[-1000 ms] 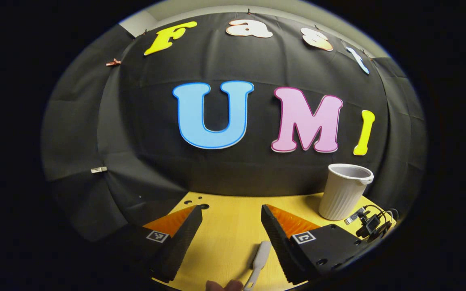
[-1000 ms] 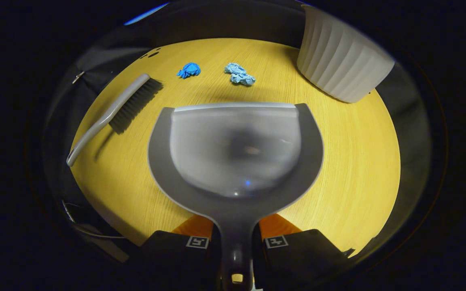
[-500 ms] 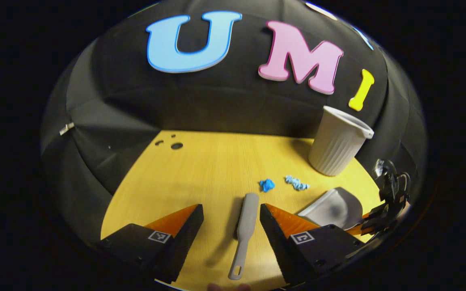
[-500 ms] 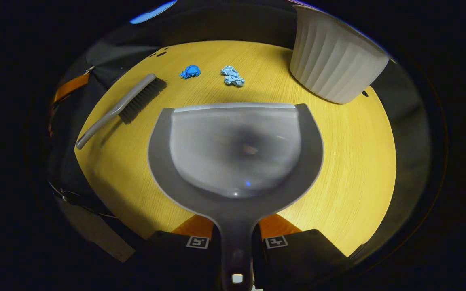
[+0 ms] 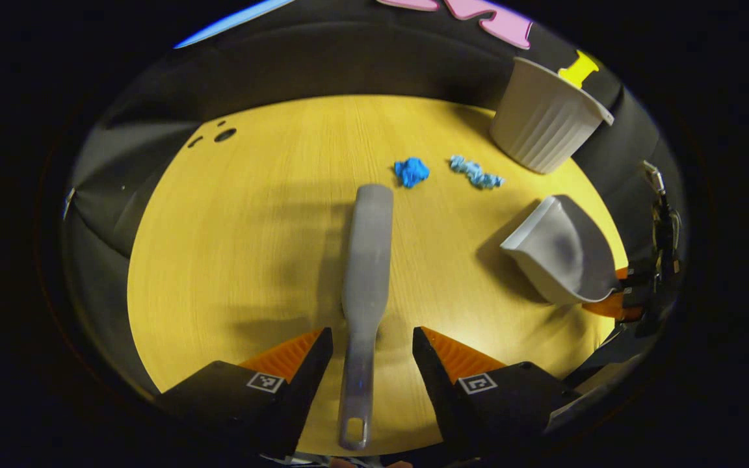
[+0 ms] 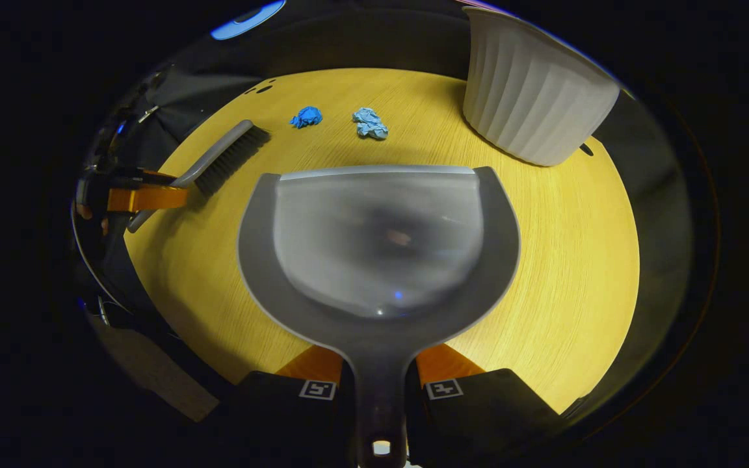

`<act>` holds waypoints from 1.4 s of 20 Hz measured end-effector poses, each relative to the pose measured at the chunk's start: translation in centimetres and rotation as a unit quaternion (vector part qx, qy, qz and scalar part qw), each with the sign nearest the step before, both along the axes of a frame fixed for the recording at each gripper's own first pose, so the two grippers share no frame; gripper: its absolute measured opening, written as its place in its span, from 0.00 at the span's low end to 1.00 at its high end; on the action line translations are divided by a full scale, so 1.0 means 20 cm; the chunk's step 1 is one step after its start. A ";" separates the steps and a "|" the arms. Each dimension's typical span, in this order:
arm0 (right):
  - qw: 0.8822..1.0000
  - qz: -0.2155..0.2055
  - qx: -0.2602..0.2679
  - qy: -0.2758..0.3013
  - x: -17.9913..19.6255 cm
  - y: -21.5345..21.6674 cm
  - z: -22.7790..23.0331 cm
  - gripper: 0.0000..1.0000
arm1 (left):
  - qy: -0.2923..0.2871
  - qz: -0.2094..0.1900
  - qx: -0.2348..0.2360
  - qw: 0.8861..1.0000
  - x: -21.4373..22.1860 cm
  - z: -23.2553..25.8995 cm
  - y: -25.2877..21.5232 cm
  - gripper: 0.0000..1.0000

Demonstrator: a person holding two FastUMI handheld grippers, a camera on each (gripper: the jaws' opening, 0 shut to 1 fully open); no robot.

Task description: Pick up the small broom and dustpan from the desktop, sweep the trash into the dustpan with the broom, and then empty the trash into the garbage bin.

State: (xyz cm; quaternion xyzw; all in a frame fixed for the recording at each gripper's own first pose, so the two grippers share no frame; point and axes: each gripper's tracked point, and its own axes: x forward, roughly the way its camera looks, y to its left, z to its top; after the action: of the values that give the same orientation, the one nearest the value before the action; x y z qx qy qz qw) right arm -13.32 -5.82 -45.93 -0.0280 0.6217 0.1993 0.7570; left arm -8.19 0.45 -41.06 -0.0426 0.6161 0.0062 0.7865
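- Broom (image 5: 367, 260) handle lies between left gripper (image 5: 372, 338)'s parted jaws, untouched; it should center, then clench.
- Right gripper (image 6: 378, 370) clamps dustpan (image 6: 378, 240) handle; trash (image 6: 370, 123) ahead.

Glossy plastic dustpan (image 6: 378, 240), wood-grain desktop (image 6: 563, 260)

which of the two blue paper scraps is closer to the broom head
The darker blue scrap, just beyond the broom tip; the paler, stretched-out scrap lies farther off, toward the bin.

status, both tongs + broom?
Left tongs open, straddling grey broom handle. Right tongs shut on grey plastic dustpan. Two blue paper scraps unswept.
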 end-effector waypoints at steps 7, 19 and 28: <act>1.000 -0.005 0.004 0.010 -0.01 -0.03 -0.01 0.35 | 0.057 -0.010 0.019 0.998 0.04 -0.13 0.07 0.68; 0.996 0.075 -0.018 0.047 0.03 -0.05 0.03 0.35 | 0.004 -0.078 0.155 0.985 0.40 0.02 0.31 0.24; 0.992 0.092 -0.030 0.075 0.12 -0.08 0.01 0.35 | -0.011 -0.160 0.176 0.971 0.83 -0.08 0.29 0.24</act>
State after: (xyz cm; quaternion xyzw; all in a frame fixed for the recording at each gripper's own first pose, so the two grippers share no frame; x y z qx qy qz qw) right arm -10.86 -7.41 -45.75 -0.0928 0.6772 0.2513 0.6853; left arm 8.46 6.34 -42.58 0.1957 0.5956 -0.0115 0.7790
